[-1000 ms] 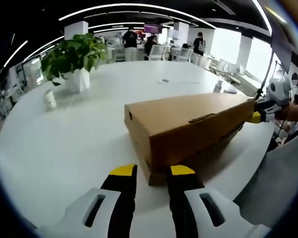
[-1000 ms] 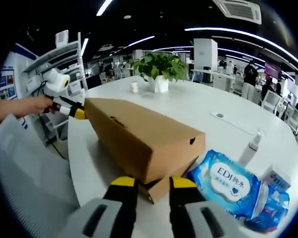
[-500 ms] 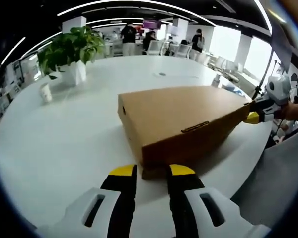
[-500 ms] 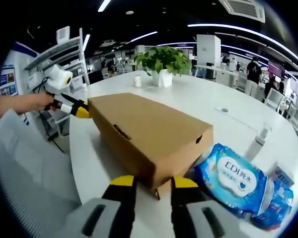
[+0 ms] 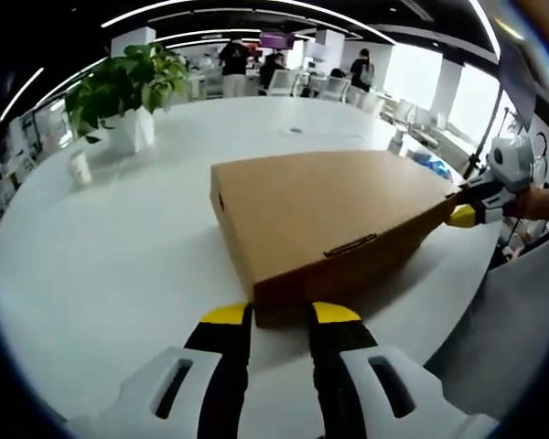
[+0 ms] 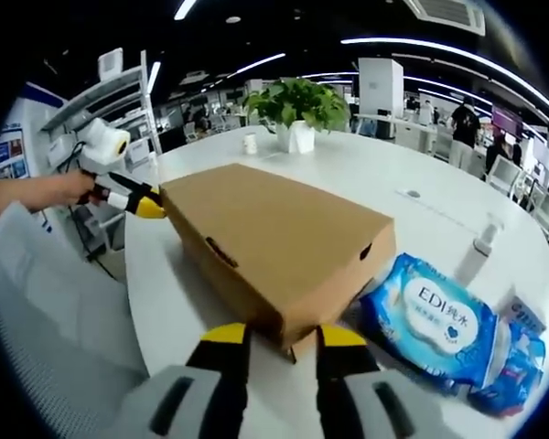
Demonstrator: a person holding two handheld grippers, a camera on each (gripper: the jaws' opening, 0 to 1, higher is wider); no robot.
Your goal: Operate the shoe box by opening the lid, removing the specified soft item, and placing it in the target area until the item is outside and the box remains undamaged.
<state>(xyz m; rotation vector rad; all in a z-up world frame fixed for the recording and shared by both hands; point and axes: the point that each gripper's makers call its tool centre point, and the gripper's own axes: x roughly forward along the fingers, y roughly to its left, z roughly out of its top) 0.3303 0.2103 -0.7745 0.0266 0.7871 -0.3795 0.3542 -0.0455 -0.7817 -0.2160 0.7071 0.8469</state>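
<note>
A brown cardboard shoe box [image 5: 334, 215] lies on the white table [image 5: 119, 247], its lid [image 6: 274, 229] down over the base, of which a corner [image 5: 282, 316] peeks out. My left gripper [image 5: 281, 314] has its yellow-tipped jaws close together at the box's near corner, pinching the lid's rim. My right gripper [image 6: 284, 335] holds the opposite corner the same way. Each gripper shows in the other's view, the right gripper [image 5: 464, 216] and the left gripper [image 6: 145, 207] both touching the box's far end. A blue pack of wet wipes [image 6: 435, 320] lies on the table beside the box.
A potted plant [image 5: 128, 91] and a paper cup [image 5: 77, 167] stand at the back of the table. A small spray bottle [image 6: 480, 249] and a small carton [image 6: 522, 320] sit near the wipes. The table's edge [image 5: 467, 293] runs close to the box, and people stand in the background.
The lid, tilted up off the base a second ago, has come down onto the box. Both grippers stayed at their corners and followed it down.
</note>
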